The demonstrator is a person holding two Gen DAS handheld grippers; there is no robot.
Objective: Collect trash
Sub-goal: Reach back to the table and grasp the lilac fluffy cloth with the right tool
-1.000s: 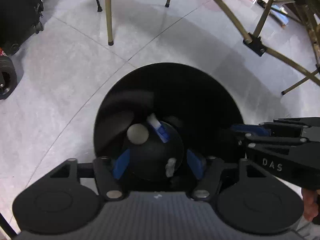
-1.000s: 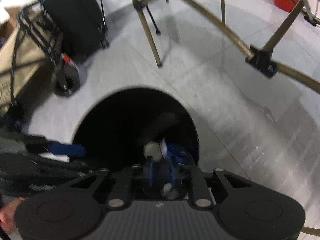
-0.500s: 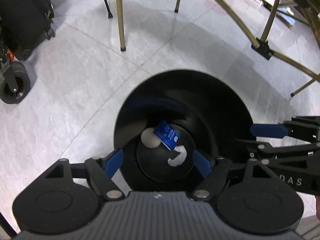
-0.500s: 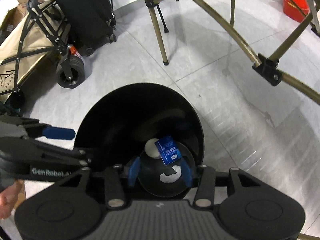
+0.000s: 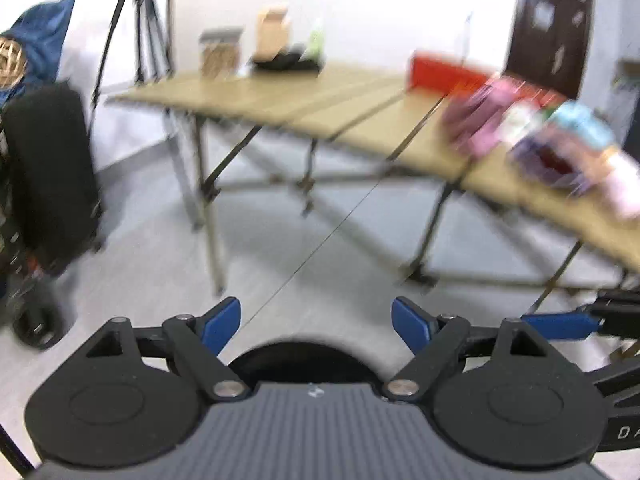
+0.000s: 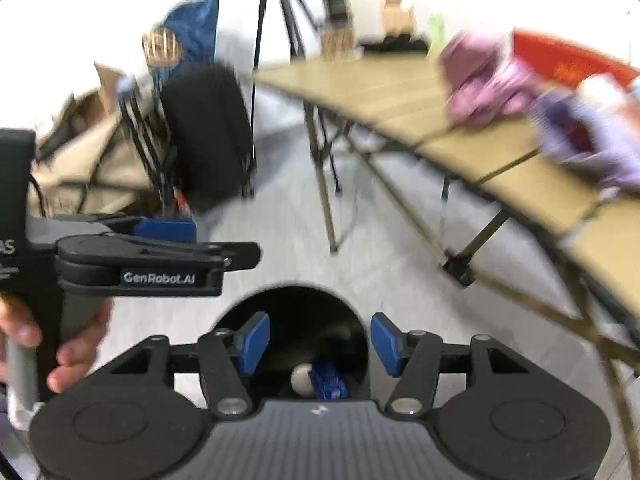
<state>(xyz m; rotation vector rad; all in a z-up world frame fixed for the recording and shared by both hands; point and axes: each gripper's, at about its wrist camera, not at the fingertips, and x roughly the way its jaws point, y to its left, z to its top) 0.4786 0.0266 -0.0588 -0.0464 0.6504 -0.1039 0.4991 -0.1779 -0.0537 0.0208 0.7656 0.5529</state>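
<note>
A black round trash bin stands on the floor below both grippers; its rim also shows in the left wrist view. Inside it lie a blue wrapper and a pale round piece. My right gripper is open and empty above the bin. My left gripper is open and empty, tilted up toward the table. Blurred colourful packets lie on the tan folding table, seen also in the right wrist view.
The table stands on metal legs ahead. A red box, jar and small boxes sit at its far side. A black suitcase and a cart stand at the left. The floor is grey tile.
Both grippers have tilted up from looking straight down into the bin to facing the table. The view is motion blurred. Both stay open and empty.
</note>
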